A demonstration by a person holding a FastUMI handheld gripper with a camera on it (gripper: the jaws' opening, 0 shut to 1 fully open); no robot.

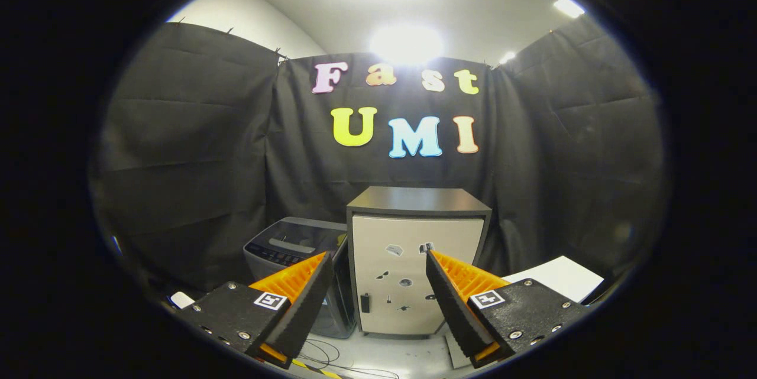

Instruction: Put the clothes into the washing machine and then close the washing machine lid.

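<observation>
My gripper (378,263) is open, its two fingers spread wide with nothing between them. Well beyond the left finger stands the grey washing machine (295,249), its dark lid lying flat on top and its control panel facing me. It sits on the floor against the black cloth wall, partly hidden by the left finger. I see no clothes from here.
A small cabinet (414,261) with a dark top and a pale door stands right of the washing machine, straight ahead between the fingers. A white flat surface (559,277) lies beyond the right finger. Cables (331,361) run over the pale floor.
</observation>
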